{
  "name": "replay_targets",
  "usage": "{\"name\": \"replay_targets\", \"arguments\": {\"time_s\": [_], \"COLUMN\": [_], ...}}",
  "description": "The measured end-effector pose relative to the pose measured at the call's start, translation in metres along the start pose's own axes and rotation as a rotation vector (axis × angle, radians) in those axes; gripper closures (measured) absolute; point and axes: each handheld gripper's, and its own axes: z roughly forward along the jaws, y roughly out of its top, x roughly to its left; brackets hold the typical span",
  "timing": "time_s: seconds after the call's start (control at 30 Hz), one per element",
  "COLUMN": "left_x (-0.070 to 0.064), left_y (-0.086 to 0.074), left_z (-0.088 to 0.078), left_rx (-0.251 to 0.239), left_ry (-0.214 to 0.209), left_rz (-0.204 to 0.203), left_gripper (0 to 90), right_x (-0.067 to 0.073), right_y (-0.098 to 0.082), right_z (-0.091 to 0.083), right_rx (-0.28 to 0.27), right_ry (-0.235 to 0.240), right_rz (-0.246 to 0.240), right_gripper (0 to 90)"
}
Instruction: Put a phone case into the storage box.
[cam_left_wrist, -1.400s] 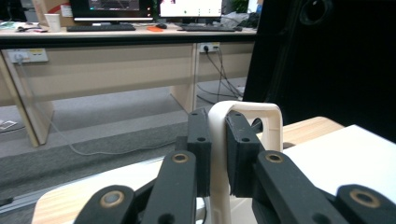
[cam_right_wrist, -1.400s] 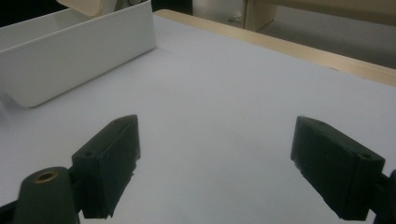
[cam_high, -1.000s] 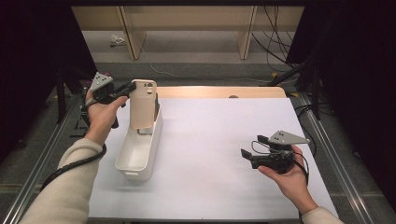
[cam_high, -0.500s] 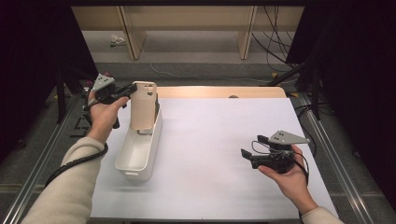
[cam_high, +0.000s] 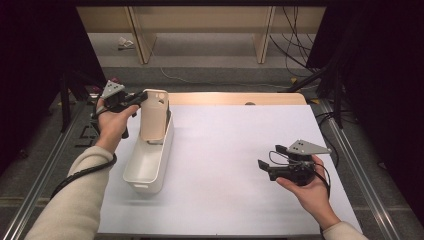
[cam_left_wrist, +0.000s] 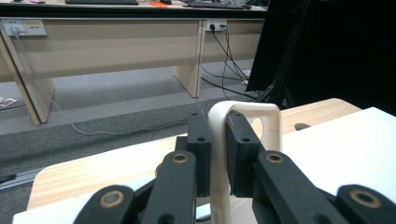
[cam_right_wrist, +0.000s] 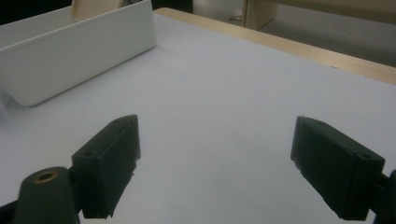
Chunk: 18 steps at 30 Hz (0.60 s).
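We see a table (cam_high: 240, 200) covered by a white sheet, with a strip of pale wood showing along its far edge. On the left part of the sheet lies a long white bin (cam_high: 150, 160), its length running away from us; in the right gripper view the same bin (cam_right_wrist: 79, 46) sits at the upper left, well apart from that gripper's jaws.

Standing upright in the far end of the bin is a beige phone case (cam_high: 154, 115), its lower end down inside the bin and its top, with the camera cutout, rising above the rim. This is the thing in hand.

Our left hand (cam_high: 112, 125) comes in from the left side of the table and holds the left gripper (cam_high: 136, 99) roughly level, pointing at the upper edge of the case. In the left gripper view its two black jaws are clamped on the thin side wall of the case (cam_left_wrist: 261, 116), one pad pressing on each face, so the case is pinched firmly near its top.

Our right hand (cam_high: 310, 187) rests over the right part of the sheet, holding the right gripper (cam_high: 262, 167) well apart from the bin. Its jaws stand wide apart above the bare sheet, with nothing between them.
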Motion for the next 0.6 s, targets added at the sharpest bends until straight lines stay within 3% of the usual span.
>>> {"name": "replay_targets", "arguments": {"time_s": [0.6], "left_x": [0.001], "left_y": [-0.013], "left_z": [0.007], "left_rx": [0.025], "left_ry": [-0.016], "left_rz": [0.005], "left_gripper": [81.3], "right_x": [0.001], "right_y": [0.0], "right_z": [0.0], "right_rx": [-0.003], "right_ry": [0.002], "right_rz": [-0.002], "right_gripper": [16.7]}}
